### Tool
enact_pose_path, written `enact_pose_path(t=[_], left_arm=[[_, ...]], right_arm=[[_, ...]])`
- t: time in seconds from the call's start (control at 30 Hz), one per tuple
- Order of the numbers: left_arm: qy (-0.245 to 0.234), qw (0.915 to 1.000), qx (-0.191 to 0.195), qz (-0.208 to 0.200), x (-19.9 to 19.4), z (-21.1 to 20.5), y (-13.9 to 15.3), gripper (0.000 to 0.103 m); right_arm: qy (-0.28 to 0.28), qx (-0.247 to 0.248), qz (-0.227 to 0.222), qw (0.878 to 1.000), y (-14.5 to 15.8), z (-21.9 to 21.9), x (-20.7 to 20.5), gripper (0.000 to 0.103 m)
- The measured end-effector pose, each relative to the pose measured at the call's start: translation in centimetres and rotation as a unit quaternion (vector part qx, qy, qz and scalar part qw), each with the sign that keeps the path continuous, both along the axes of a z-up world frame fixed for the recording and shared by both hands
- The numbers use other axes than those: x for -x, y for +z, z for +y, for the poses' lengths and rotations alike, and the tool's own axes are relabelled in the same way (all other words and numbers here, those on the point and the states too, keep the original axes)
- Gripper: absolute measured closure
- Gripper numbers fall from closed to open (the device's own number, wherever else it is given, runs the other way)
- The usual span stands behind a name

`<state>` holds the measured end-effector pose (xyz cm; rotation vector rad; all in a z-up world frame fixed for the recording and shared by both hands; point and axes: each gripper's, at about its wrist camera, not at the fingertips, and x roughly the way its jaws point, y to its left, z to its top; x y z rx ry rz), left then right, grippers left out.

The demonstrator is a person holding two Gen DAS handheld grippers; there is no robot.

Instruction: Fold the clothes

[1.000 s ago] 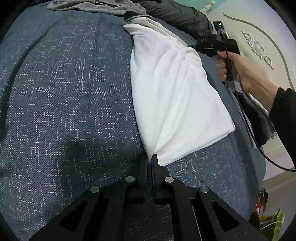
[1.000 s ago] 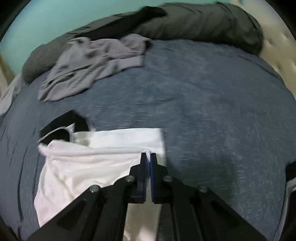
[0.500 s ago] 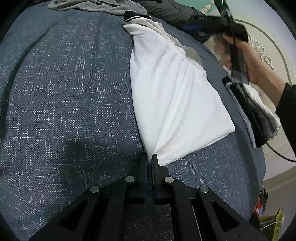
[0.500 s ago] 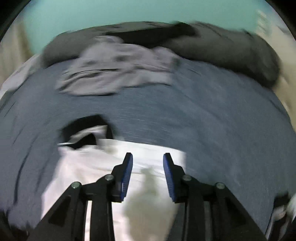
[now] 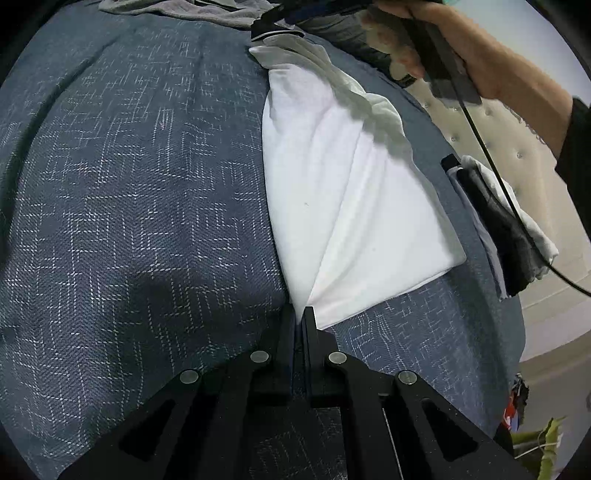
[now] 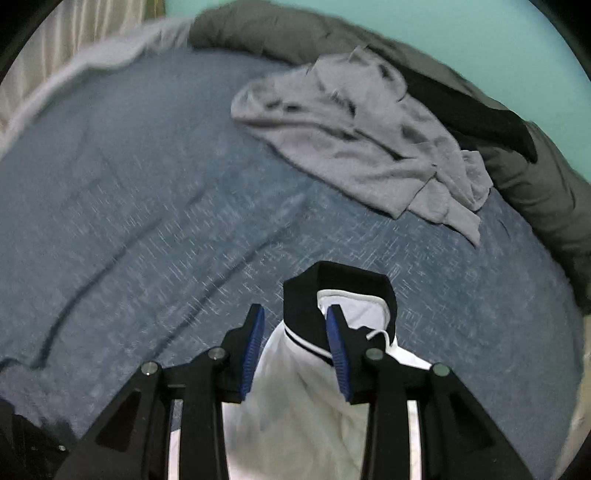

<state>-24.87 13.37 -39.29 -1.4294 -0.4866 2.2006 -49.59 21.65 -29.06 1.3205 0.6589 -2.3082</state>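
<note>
At the bottom centre of the left wrist view, the left gripper (image 5: 299, 314) has its jaws pressed together on the near corner of the white polo shirt (image 5: 343, 192), which fans out from the pinch toward the upper right of the frame, lying half-folded on the blue-grey patterned bedspread (image 5: 140, 206). The shirt's black collar (image 5: 275, 31) sits at the top centre. At the upper right, the person's right hand (image 5: 480, 55) grips the handle of the other tool, with a black cable (image 5: 491, 162) trailing down from it. Below that hand, at the right edge, lies a small stack of folded clothes (image 5: 506, 229) in dark and pale layers.

In the right wrist view, the right gripper (image 6: 295, 339) has its blue-padded jaws spread apart, holding nothing, just above the black collar (image 6: 332, 288) at the lower centre. In the upper right lies a crumpled grey garment (image 6: 362, 136), with a dark grey duvet (image 6: 535, 177) bunched behind it.
</note>
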Motion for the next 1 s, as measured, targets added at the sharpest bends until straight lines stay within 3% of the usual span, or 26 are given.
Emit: enact_pose_path(t=[0.1,0.13,0.17,0.27,0.5,0.63,0.67,0.7,0.77,0.93,0.97,1.0], left_arm=[[0.001,1.0000,-0.001,0.000,0.0,-0.3,0.0,0.100],[0.001,1.0000,-0.001,0.000,-0.1,-0.4,-0.1,0.100],[0.001,1.0000,-0.002,-0.001,-0.1,-0.6,0.0,0.100],[0.002,1.0000,-0.004,-0.002,-0.2,-0.9,-0.1,0.100],[0.002,1.0000,-0.007,-0.002,-0.5,-1.1,-0.2,0.100],[0.002,1.0000,-0.009,-0.002,-0.7,-1.2,-0.2,0.100],[0.002,1.0000,-0.009,-0.003,-0.8,-1.3,-0.2,0.100],[0.002,1.0000,-0.008,-0.002,-1.0,-1.4,-0.2,0.100],[0.001,1.0000,-0.007,-0.001,-1.1,-1.5,-0.1,0.100],[0.001,1.0000,-0.007,-0.002,-1.0,-1.2,0.0,0.100],[0.002,1.0000,-0.008,-0.002,-1.0,-1.2,0.0,0.100],[0.002,1.0000,-0.008,-0.002,-1.3,-1.2,0.0,0.100]], right_arm=[[-0.003,-0.046,-0.007,0.999,-1.4,-1.4,0.8,0.072],[-0.005,-0.045,-0.008,0.999,-1.5,-1.3,0.9,0.079],[-0.009,-0.045,-0.009,0.999,-1.5,-1.2,1.1,0.093],[-0.039,-0.034,0.016,0.998,-0.6,-0.3,1.9,0.103],[-0.128,0.029,0.055,0.990,3.1,3.3,5.6,0.103],[-0.086,0.041,-0.003,0.995,2.5,2.2,5.8,0.102],[-0.074,0.027,-0.017,0.997,1.9,1.5,5.5,0.094],[-0.066,0.013,-0.017,0.998,1.5,1.0,5.1,0.077],[-0.054,0.003,-0.023,0.998,0.7,0.4,4.6,0.060],[-0.026,-0.040,-0.034,0.998,-1.4,-1.2,3.5,0.060],[-0.022,-0.050,-0.031,0.998,-1.8,-1.4,3.3,0.064],[-0.018,-0.060,-0.029,0.998,-2.1,-1.7,3.1,0.082]])
